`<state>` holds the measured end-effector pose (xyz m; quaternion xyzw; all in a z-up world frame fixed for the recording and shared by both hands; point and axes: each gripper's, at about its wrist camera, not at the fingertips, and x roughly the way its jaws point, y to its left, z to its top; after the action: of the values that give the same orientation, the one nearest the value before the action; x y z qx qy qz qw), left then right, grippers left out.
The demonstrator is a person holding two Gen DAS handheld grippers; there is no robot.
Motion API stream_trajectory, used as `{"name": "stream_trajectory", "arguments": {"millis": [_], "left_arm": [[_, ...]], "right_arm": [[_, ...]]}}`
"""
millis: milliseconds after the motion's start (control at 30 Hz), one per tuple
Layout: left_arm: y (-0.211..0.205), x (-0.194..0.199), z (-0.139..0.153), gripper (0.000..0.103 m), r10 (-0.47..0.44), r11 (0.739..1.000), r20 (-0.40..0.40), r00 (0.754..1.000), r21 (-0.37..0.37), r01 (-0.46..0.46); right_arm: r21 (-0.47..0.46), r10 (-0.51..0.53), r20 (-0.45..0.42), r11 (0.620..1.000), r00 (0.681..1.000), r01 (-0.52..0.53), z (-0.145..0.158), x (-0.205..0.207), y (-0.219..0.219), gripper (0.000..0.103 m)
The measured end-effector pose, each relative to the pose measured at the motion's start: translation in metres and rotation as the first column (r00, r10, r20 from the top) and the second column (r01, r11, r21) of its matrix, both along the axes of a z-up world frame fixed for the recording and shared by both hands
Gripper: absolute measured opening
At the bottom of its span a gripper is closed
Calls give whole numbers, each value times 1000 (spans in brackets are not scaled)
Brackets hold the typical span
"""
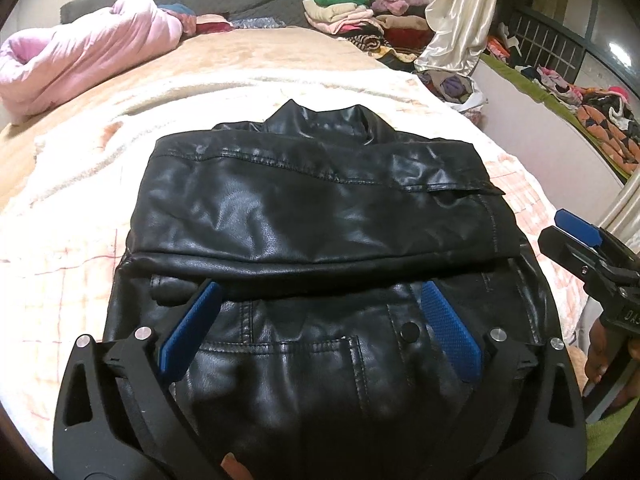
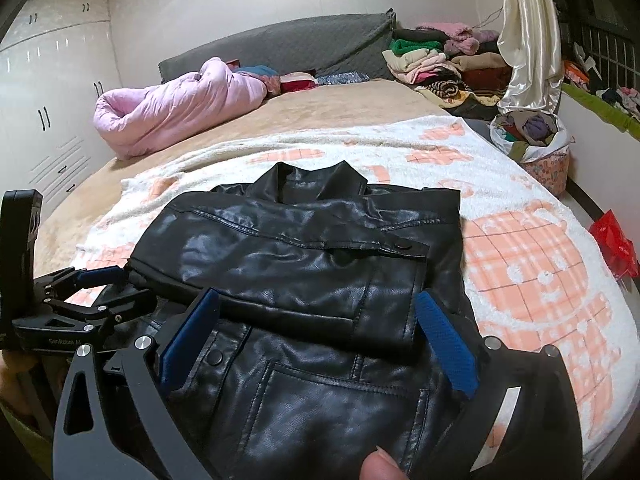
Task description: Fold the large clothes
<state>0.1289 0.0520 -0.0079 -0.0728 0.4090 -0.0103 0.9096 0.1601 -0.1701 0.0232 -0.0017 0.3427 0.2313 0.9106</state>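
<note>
Both the left gripper point(image 1: 318, 322) and right gripper point(image 2: 320, 332) hang spread wide and empty above the black leather jacket point(image 1: 320, 208), which lies sleeve-folded on the white-and-peach fleece blanket point(image 2: 520, 248). Next, probably: seize the hem, fold toward the collar.

Your left tool point(image 1: 320, 320) hangs wide open above the folded black leather jacket point(image 1: 312, 208) on the bed's blanket point(image 1: 80, 200).

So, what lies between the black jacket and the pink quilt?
Only bedding: the white-and-peach blanket and tan bedcover between jacket and quilt, clearest in the right wrist view.
</note>
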Motion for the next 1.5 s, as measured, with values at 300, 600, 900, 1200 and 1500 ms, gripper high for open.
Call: {"name": "stream_trajectory", "arguments": {"millis": [300, 600, 900, 1200, 1500], "left_arm": [[-2, -13, 10, 94, 3, 1000, 23, 1000, 11, -3], [-1, -34, 20, 94, 13, 1000, 47, 999, 21, -14], [4, -58, 20, 94, 30, 999, 48, 998, 37, -32], [13, -76, 20, 94, 50, 998, 39, 998, 48, -52], [27, -91, 13, 94, 83, 995, 17, 996, 57, -84]], "right_arm": [[10, 19, 18, 1000, 1000, -20, 10, -13, 0, 98], [30, 49, 29, 998, 998, -49, 21, -39, -9, 98], [28, 61, 40, 998, 997, -62, 25, -59, -17, 98], [8, 74, 31, 997, 997, -74, 23, -75, -23, 98], [-37, 81, -22, 996, 996, -82, 3, -92, -38, 98]]}}
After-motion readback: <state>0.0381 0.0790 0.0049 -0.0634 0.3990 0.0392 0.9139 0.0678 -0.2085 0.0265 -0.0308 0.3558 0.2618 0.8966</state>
